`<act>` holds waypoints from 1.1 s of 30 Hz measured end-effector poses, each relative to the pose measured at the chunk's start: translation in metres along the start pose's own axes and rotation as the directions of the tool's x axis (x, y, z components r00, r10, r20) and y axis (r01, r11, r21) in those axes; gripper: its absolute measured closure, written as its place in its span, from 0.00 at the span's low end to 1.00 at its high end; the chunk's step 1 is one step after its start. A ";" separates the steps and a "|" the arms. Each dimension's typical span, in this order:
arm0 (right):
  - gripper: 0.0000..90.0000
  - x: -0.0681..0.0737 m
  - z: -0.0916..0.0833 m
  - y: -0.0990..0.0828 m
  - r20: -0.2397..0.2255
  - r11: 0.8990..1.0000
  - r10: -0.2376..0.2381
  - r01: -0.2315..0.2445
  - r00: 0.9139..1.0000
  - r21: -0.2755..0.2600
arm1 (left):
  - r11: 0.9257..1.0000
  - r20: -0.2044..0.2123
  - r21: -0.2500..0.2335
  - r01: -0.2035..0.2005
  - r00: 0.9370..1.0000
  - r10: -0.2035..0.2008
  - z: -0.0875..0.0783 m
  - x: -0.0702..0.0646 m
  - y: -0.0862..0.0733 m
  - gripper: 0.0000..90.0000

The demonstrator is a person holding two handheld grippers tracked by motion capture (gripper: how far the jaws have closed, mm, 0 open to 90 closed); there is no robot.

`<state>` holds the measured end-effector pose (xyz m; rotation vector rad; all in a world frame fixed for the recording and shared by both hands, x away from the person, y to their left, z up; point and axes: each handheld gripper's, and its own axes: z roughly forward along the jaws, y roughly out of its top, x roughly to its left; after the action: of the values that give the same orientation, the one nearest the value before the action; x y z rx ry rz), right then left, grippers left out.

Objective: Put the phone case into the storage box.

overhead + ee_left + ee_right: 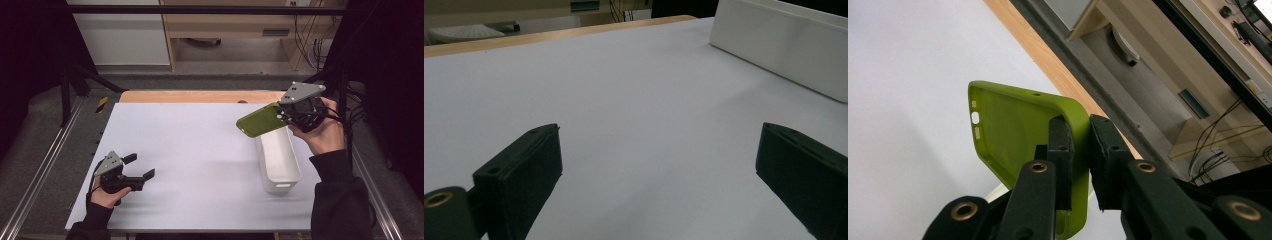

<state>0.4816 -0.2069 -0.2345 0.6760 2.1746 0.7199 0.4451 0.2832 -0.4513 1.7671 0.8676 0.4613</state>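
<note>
Counting one green phone case (259,120), one white bin (278,159), two grippers.

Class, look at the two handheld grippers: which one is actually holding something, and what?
The right gripper: its black jaws are clamped on the edge of an olive-green soft phone case, held above the white plastic bin. The left gripper is open and empty.

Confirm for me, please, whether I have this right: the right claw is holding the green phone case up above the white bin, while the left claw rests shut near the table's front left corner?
One detail is off: the left claw is open, not shut. The left gripper view shows its jaws wide apart with bare table between them. The rest stands: the right claw holds the green phone case above the white bin.
</note>
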 end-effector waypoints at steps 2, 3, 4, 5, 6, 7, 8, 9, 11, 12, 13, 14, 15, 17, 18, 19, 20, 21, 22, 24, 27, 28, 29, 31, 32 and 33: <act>0.89 -0.002 0.000 -0.001 0.012 1.000 0.000 0.000 1.000 0.003 | 1.000 0.001 -0.002 0.001 1.000 -0.001 0.000 0.000 0.000 0.05; 0.89 -0.003 0.000 -0.001 0.016 1.000 -0.003 0.003 1.000 0.004 | 1.000 0.002 -0.003 0.001 1.000 -0.001 0.000 0.000 0.000 0.05; 0.89 -0.005 0.000 -0.002 0.020 1.000 -0.004 0.004 1.000 0.007 | 1.000 0.002 -0.002 0.001 1.000 -0.001 0.000 0.000 0.000 0.05; 0.89 -0.006 0.000 -0.002 0.028 1.000 -0.005 0.005 1.000 0.008 | 1.000 0.003 -0.001 0.001 1.000 -0.001 0.000 0.000 0.000 0.05; 0.89 -0.007 0.000 -0.003 0.031 1.000 -0.006 0.006 1.000 0.012 | 1.000 0.003 0.000 0.000 1.000 0.000 0.000 0.000 0.000 0.05; 0.89 -0.008 0.001 -0.003 0.036 1.000 -0.007 0.007 0.999 0.015 | 1.000 0.004 0.001 -0.001 1.000 0.001 0.000 0.000 0.000 0.05; 0.89 -0.009 0.001 -0.003 0.043 1.000 -0.010 0.009 0.999 0.016 | 1.000 0.004 0.001 -0.001 1.000 0.001 0.000 0.000 0.000 0.05; 0.89 -0.010 0.002 -0.004 0.046 1.000 -0.009 0.008 0.999 0.021 | 1.000 0.004 0.001 -0.001 1.000 0.001 0.001 0.000 0.000 0.05; 0.89 -0.012 0.003 -0.005 0.053 1.000 -0.009 0.007 0.999 0.026 | 1.000 0.003 0.001 -0.002 1.000 0.002 0.001 0.000 0.000 0.05; 0.89 -0.013 0.003 -0.005 0.059 1.000 -0.014 0.012 0.998 0.029 | 1.000 0.003 0.001 -0.001 1.000 0.001 0.000 0.000 0.000 0.05; 0.89 -0.014 0.004 -0.005 0.063 0.999 -0.020 0.018 0.998 0.030 | 1.000 0.002 0.002 -0.001 1.000 0.001 0.000 0.000 0.000 0.05; 0.89 -0.015 0.004 -0.005 0.068 0.999 -0.023 0.021 0.997 0.035 | 1.000 0.003 0.001 -0.001 1.000 0.001 0.001 0.000 -0.001 0.05; 0.89 -0.015 0.005 -0.005 0.074 0.999 -0.024 0.021 0.997 0.039 | 1.000 0.003 0.002 -0.001 1.000 0.001 0.001 0.000 -0.001 0.05; 0.89 -0.017 0.006 -0.006 0.080 0.998 -0.034 0.030 0.996 0.048 | 1.000 0.003 0.003 -0.001 1.000 0.001 0.001 0.000 -0.001 0.05; 0.89 -0.018 0.006 -0.006 0.082 0.998 -0.035 0.031 0.996 0.051 | 1.000 0.004 0.005 -0.002 1.000 0.002 0.001 0.000 -0.001 0.05; 0.89 -0.019 0.006 -0.006 0.085 0.998 -0.038 0.034 0.996 0.051 | 1.000 0.005 0.005 -0.002 1.000 0.002 0.001 0.000 -0.001 0.05; 0.89 -0.020 0.007 -0.007 0.088 0.998 -0.040 0.036 0.995 0.052 | 1.000 0.006 0.005 -0.001 1.000 0.001 0.002 0.000 -0.001 0.05; 0.89 -0.021 0.007 -0.007 0.095 0.998 -0.041 0.036 0.995 0.056 | 1.000 0.006 0.005 -0.001 1.000 0.001 0.002 0.000 -0.001 0.05; 0.89 -0.022 0.007 -0.007 0.098 0.997 -0.042 0.036 0.994 0.062 | 1.000 0.006 0.006 -0.002 1.000 0.002 0.002 0.000 -0.001 0.05; 0.89 -0.024 0.008 -0.007 0.109 0.996 -0.052 0.044 0.993 0.073 | 1.000 0.007 0.007 -0.004 1.000 0.004 0.002 0.000 -0.001 0.05; 0.89 -0.026 0.011 -0.008 0.122 0.995 -0.067 0.057 0.990 0.085 | 1.000 0.008 0.008 -0.004 1.000 0.004 0.002 0.000 -0.001 0.05; 0.89 -0.027 0.011 -0.008 0.124 0.994 -0.079 0.068 0.989 0.090 | 1.000 0.008 0.009 -0.004 1.000 0.004 0.002 0.000 -0.001 0.05; 0.89 -0.028 0.012 -0.009 0.123 0.993 -0.086 0.075 0.989 0.093 | 1.000 0.009 0.009 -0.005 1.000 0.004 0.002 0.000 -0.001 0.05; 0.89 -0.029 0.014 -0.009 0.126 0.992 -0.091 0.079 0.988 0.099 | 1.000 0.008 0.011 -0.005 1.000 0.005 0.003 0.000 -0.002 0.05; 0.89 -0.029 0.015 -0.009 0.123 0.991 -0.095 0.083 0.988 0.104 | 1.000 0.008 0.012 -0.006 1.000 0.006 0.003 0.000 -0.002 0.05; 0.89 -0.029 0.016 -0.010 0.122 0.990 -0.095 0.081 0.988 0.113 | 1.000 0.009 0.012 -0.006 1.000 0.006 0.003 0.000 -0.002 0.05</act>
<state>0.5089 -0.2282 -0.2361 0.6579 2.1223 0.5030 0.4464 0.2814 -0.4538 1.7823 0.8609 0.4531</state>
